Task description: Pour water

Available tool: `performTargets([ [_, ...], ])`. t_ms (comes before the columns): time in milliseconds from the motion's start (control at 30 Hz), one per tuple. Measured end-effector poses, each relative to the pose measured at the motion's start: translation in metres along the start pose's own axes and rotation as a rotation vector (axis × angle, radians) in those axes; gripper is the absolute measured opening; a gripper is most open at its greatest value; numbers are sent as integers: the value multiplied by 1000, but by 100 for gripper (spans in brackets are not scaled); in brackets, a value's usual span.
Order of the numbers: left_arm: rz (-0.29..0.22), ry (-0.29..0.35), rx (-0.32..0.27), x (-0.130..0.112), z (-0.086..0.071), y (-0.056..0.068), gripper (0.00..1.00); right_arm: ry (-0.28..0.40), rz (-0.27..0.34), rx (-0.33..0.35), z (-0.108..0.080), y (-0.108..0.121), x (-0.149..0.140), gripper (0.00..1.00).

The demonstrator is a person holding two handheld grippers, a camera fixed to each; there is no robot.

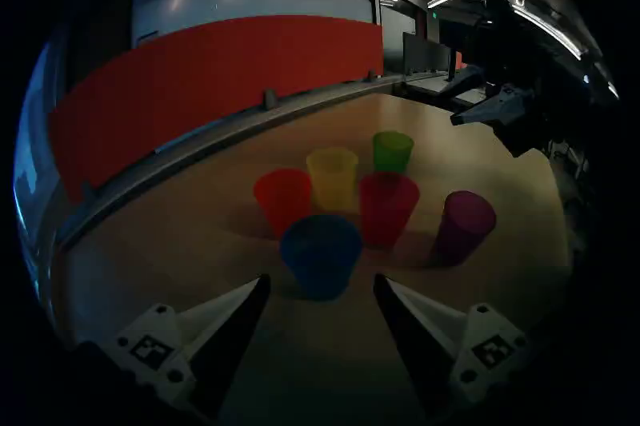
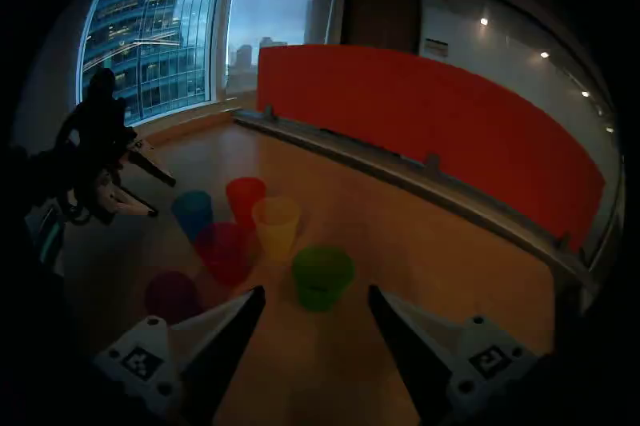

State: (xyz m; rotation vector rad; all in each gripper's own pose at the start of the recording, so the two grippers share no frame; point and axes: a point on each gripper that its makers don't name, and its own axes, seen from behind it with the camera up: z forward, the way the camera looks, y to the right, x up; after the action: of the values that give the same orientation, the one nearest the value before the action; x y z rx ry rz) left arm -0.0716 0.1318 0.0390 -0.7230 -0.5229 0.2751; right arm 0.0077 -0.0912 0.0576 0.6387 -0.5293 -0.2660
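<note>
Since the room is dim, the long pale wooden table [image 1: 200,210] and the broad red panel [image 1: 216,74] behind it show little grain. Six tapered translucent plastic tumblers [image 1: 388,206] cluster upright mid-table; whether any holds water I cannot tell. The blue tumbler [image 1: 322,254] stands just before my left gripper [image 1: 320,275], the green tumbler [image 2: 322,276] before my right gripper [image 2: 316,288]; both grippers gape, empty.

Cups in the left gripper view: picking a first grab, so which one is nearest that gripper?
The blue cup, the only blue one, directly ahead of the left gripper; the rest stand farther back.
</note>
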Motion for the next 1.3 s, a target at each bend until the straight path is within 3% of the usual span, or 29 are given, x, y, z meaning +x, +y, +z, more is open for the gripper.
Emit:
performTargets([
  [700, -21, -80, -63, -11, 50, -2, 95, -46, -7, 22, 31, 3, -11, 100],
  [1300, -28, -84, -100, -3, 76, 2, 93, -76, 1, 36, 49, 6, -20, 100],
])
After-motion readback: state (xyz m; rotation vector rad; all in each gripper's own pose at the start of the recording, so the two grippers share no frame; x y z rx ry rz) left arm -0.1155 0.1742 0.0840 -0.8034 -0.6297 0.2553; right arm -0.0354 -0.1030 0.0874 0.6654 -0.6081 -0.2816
